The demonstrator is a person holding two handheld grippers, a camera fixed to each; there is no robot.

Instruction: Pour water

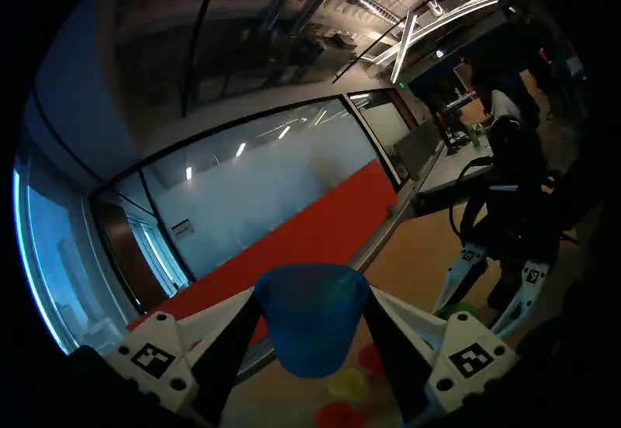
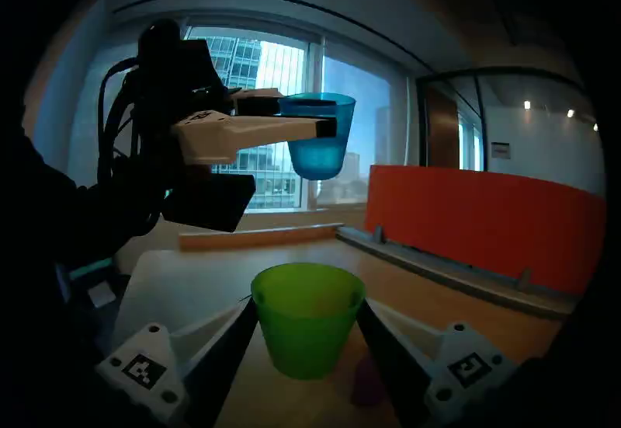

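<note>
A translucent blue cup (image 1: pixel 312 323) sits upright between the fingers of my left gripper (image 1: pixel 312 304), which is shut on it. In the right gripper view, my right gripper (image 2: pixel 308 311) is shut on a green cup (image 2: pixel 308 331), held upright low over the wooden table (image 2: pixel 435 296). The same view shows the left gripper (image 2: pixel 314 119) holding the blue cup (image 2: pixel 317 147) higher up and farther away, level, against the window. The left gripper view shows the right gripper (image 1: pixel 475 313) lower right with a sliver of the green cup (image 1: pixel 458 309). I cannot tell whether either cup holds water.
Small yellow (image 1: pixel 347 384) and red (image 1: pixel 339 414) round items lie on the table below the blue cup, and a purple one (image 2: pixel 366 381) lies beside the green cup. An orange divider panel (image 2: pixel 481 214) borders the table. A person's dark sleeve (image 2: pixel 70 218) is at the left.
</note>
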